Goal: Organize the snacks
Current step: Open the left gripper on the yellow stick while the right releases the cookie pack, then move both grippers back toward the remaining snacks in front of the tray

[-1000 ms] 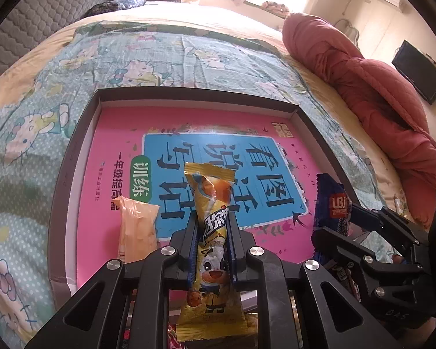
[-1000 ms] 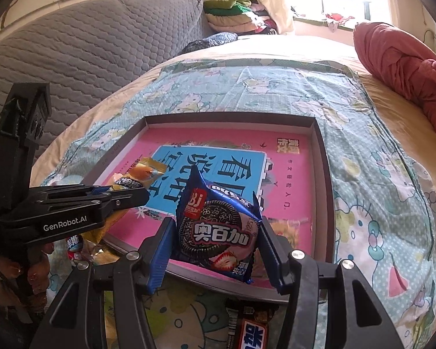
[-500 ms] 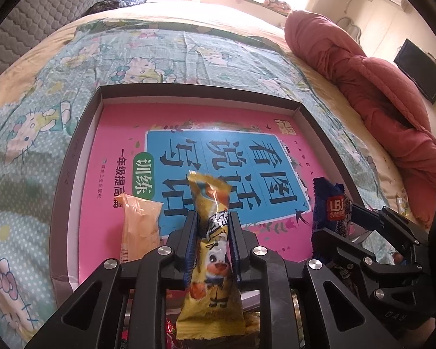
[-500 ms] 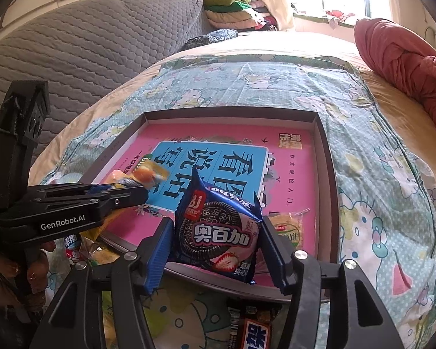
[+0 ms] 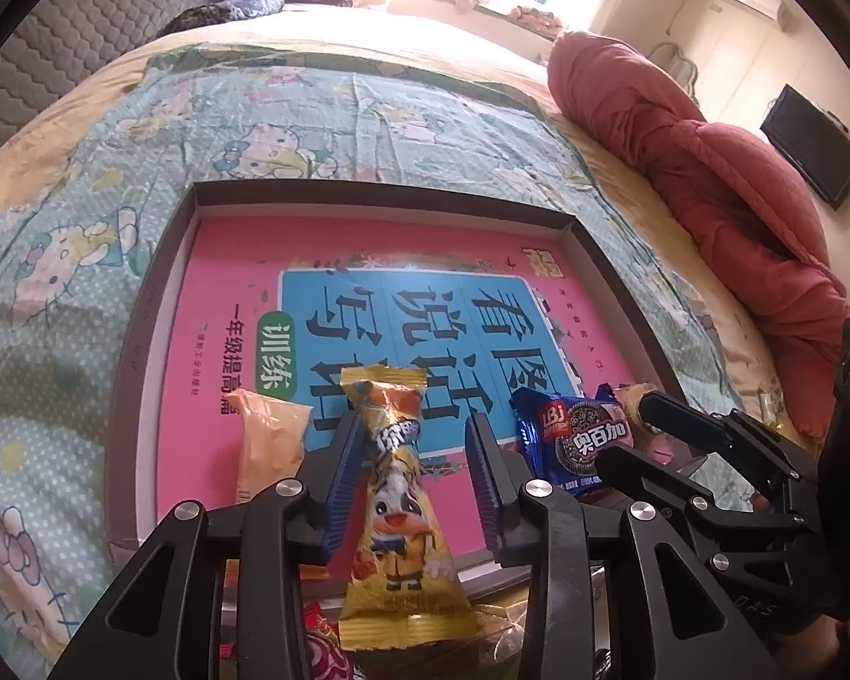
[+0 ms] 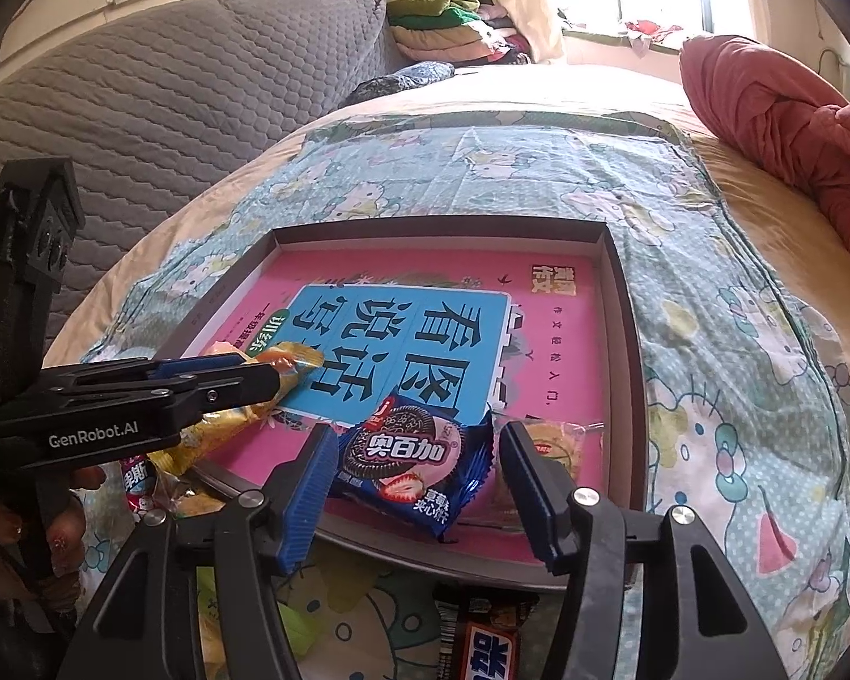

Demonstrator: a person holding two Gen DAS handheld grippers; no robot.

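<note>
The left gripper [image 5: 413,473] jaws have just been opening, freeing the yellow cartoon-cow snack packet [image 5: 396,515] over the shallow pink-lined box [image 5: 164,306]; the right gripper [image 6: 413,479] jaws stand apart around the blue cookie packet [image 6: 411,467], apparently already released there.

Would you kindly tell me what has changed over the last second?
The left gripper has just been opening: its fingers now stand clear of the yellow cartoon-cow snack packet, which still lies between them. The blue cookie packet has tipped from upright to flat in the tray, loose between the right gripper's fingers. Both hands stayed put.
</note>
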